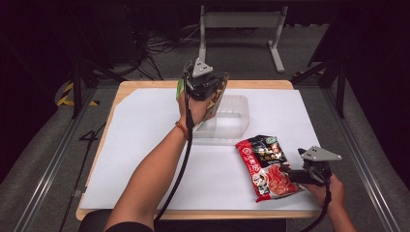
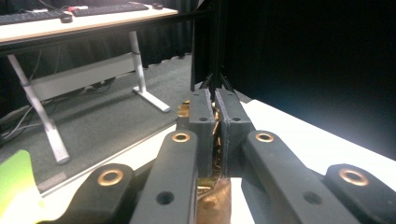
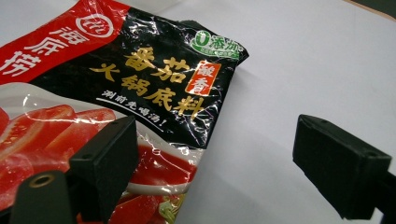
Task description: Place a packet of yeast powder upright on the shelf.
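My left gripper (image 1: 203, 86) is raised at the table's far middle, shut on a gold-brown packet (image 1: 218, 96) with a green corner (image 1: 180, 89). It hangs over the left end of a clear plastic tub (image 1: 239, 129). In the left gripper view the jaws (image 2: 217, 112) pinch the gold foil (image 2: 212, 198), and the green corner (image 2: 16, 182) shows at lower left. A red and black soup-base packet (image 1: 266, 164) lies flat at the front right. My right gripper (image 1: 286, 175) stands open at its right edge, with one jaw over the packet (image 3: 140, 93) and the other over white paper; gripper (image 3: 215, 154).
White paper (image 1: 145, 145) covers most of the wooden table (image 1: 125, 87). Behind the table a grey desk frame (image 1: 239, 21) stands on the carpet with cables beside it. Metal rails (image 1: 43, 169) run along both sides of the table.
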A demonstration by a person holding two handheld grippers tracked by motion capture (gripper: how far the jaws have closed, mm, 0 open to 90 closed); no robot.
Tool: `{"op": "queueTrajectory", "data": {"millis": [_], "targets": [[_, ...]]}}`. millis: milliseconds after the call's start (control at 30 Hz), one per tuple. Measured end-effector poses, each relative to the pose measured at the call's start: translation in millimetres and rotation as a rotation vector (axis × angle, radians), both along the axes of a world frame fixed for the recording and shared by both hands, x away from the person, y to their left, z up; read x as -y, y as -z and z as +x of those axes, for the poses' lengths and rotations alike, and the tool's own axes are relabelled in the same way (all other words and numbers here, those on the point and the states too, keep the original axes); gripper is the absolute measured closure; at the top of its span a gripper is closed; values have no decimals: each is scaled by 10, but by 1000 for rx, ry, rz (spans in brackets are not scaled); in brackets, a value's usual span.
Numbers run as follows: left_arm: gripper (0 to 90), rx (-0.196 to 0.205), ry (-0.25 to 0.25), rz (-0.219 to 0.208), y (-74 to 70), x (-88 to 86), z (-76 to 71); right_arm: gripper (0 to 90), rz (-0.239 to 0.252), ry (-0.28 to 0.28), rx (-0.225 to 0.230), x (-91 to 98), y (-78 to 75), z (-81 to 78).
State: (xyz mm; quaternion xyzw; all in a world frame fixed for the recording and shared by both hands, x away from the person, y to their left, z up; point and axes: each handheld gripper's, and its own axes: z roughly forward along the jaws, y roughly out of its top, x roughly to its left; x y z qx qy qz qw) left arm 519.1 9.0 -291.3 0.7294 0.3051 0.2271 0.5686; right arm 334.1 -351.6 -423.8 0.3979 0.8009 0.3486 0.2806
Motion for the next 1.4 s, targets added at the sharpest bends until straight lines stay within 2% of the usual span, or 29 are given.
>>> {"op": "queueTrajectory", "data": {"millis": [100, 233, 333, 467, 567, 700, 767, 800, 833, 900, 1033, 1100, 1200, 1333, 1400], "targets": [[868, -7, -33, -1, -29, 2, 42, 149, 2, -1, -1, 3, -1, 1], [869, 7, -74, 16, -52, 44, 114, 150, 3, 0, -3, 3, 4, 5], [869, -10, -104, -13, -72, 30, 191, 149, 2, -4, -2, 3, 2, 0], [868, -18, -118, -28, -99, 41, 240, 149, 3, -4, -2, 11, 2, 2], [864, -28, -93, -13, -57, 81, 240, 149, 1, -6, -1, 10, -2, 1], [847, -30, -50, -49, 6, 79, 201, 150, -2, -6, 0, 7, -2, -4], [749, -26, -51, -42, 15, 82, 192, 150, -2, -6, 0, 6, -2, -4], [749, -26, -36, -28, 35, 76, 180, 150, -1, -5, -2, 6, -1, -3], [685, -37, -5, -17, 59, 59, 178, 150, -2, -5, -2, 3, -1, -3], [628, -54, 17, -11, 116, 18, 167, 150, -3, -6, -1, 1, -2, -6], [630, -45, 43, 10, 211, -72, 103, 150, 1, -3, -5, -1, 3, 1], [636, -42, 76, 8, 240, -107, 69, 149, -4, -4, -1, -13, 0, -5], [636, -14, 110, 17, 252, -148, -17, 149, -8, -6, -4, -20, 3, -6], [630, 12, 131, 50, 245, -191, -120, 149, -7, -4, -4, -19, 3, -4], [617, -1, 141, 52, 251, -205, -139, 150, -9, -4, -2, -21, 1, -7]]}}
